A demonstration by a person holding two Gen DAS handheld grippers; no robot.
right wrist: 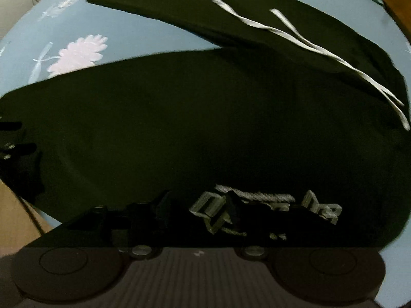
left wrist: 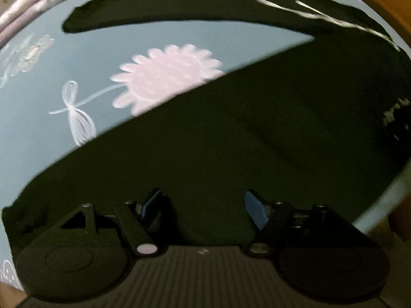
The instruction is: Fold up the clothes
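My left tongs (left wrist: 203, 205) hang wide over the black hoodie (left wrist: 257, 141), nothing between the blue pads (left wrist: 254, 209). The hoodie lies flat on the floral bed sheet (left wrist: 64, 59), one sleeve (left wrist: 167, 7) spread out, white drawstrings (right wrist: 308, 43) loose, ready for folding. My right tongs (right wrist: 203, 218) are too dark to judge. Grey chest print (right wrist: 257, 205) unreadable.

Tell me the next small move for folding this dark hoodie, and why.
Probably fold the sleeve in over the body. It lies stretched out across the blue sheet, apart from the hoodie, and the left claw hangs open above the cloth.
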